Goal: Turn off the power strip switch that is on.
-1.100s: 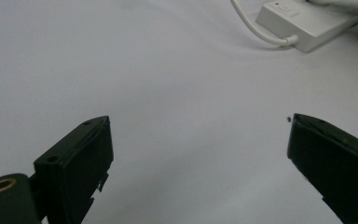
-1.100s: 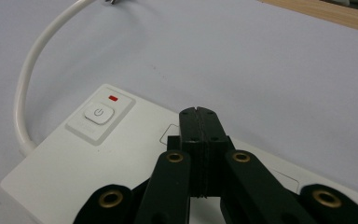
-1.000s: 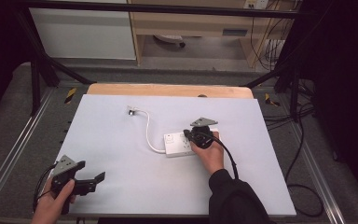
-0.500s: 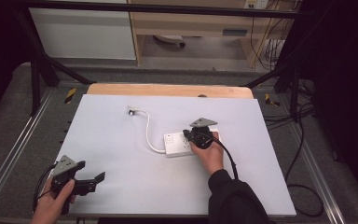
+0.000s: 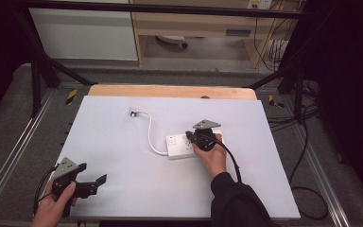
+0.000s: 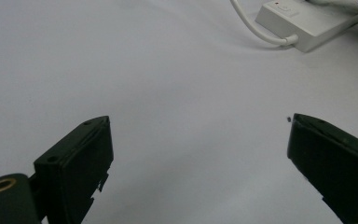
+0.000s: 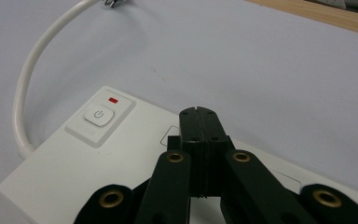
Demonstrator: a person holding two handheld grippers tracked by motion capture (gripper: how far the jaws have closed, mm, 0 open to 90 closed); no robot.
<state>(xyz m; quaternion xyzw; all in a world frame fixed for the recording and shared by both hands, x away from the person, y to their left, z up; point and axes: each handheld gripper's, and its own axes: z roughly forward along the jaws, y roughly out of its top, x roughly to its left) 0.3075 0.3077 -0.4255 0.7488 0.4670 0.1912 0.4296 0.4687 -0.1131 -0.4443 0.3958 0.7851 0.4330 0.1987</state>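
A white power strip (image 5: 177, 146) lies near the middle of the white table top (image 5: 123, 189). Its white cable (image 5: 150, 135) curves back to a plug (image 5: 133, 112). My right gripper (image 5: 191, 138) is over the strip's right part, jaws shut with nothing between them. In the right gripper view the closed tips (image 7: 199, 112) hang above the strip's top face (image 7: 74, 172), right of the power button (image 7: 98, 115) and its red light (image 7: 113, 100). I cannot tell whether they touch. My left gripper (image 5: 90, 172) rests open at the front left, empty (image 6: 198, 140); the strip (image 6: 307, 23) lies far beyond it.
A wooden strip (image 5: 170, 91) runs along the table's far edge. Metal rails (image 5: 19, 151) flank the table on both sides. Black cables (image 5: 307, 189) lie on the floor at the right. A cabinet (image 5: 85, 33) and shelf stand behind the table.
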